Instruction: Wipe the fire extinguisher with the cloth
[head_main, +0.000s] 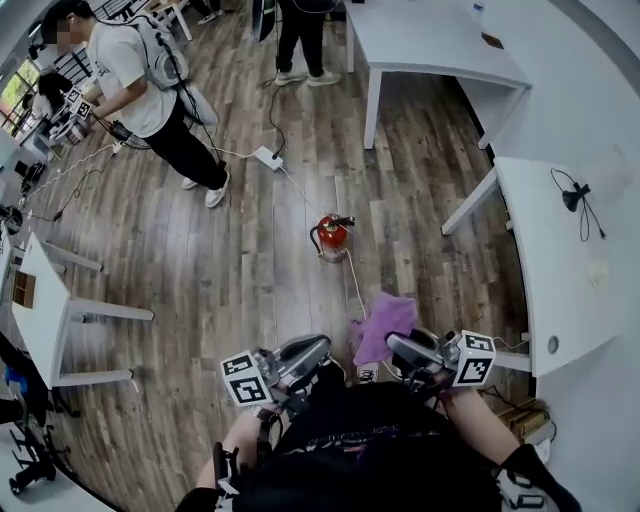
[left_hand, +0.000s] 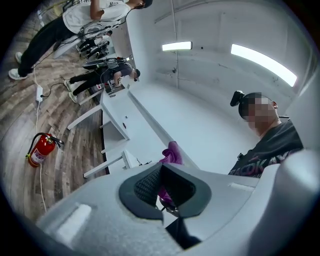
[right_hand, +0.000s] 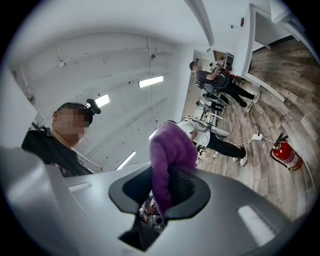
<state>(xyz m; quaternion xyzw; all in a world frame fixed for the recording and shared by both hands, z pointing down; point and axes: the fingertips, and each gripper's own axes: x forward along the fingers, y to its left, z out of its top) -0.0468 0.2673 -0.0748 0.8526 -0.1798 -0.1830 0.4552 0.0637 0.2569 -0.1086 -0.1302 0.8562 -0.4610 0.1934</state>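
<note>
A red fire extinguisher (head_main: 332, 236) stands upright on the wooden floor, well ahead of both grippers. It also shows small in the left gripper view, as the extinguisher (left_hand: 41, 149), and in the right gripper view, as the extinguisher (right_hand: 286, 155). My right gripper (head_main: 403, 351) is shut on a purple cloth (head_main: 385, 325), which sticks up out of the jaws as a folded wad (right_hand: 170, 150). My left gripper (head_main: 303, 352) is shut with nothing in it; its pads (left_hand: 150, 184) meet, and the cloth (left_hand: 172, 152) shows beyond them. Both grippers are held close to my body.
White tables stand at the far right (head_main: 440, 45), right (head_main: 550, 260) and left (head_main: 45, 300). A person in a white shirt (head_main: 130, 70) works at the far left; another stands at the back. A white power strip (head_main: 268, 156) and its cables lie on the floor beyond the extinguisher.
</note>
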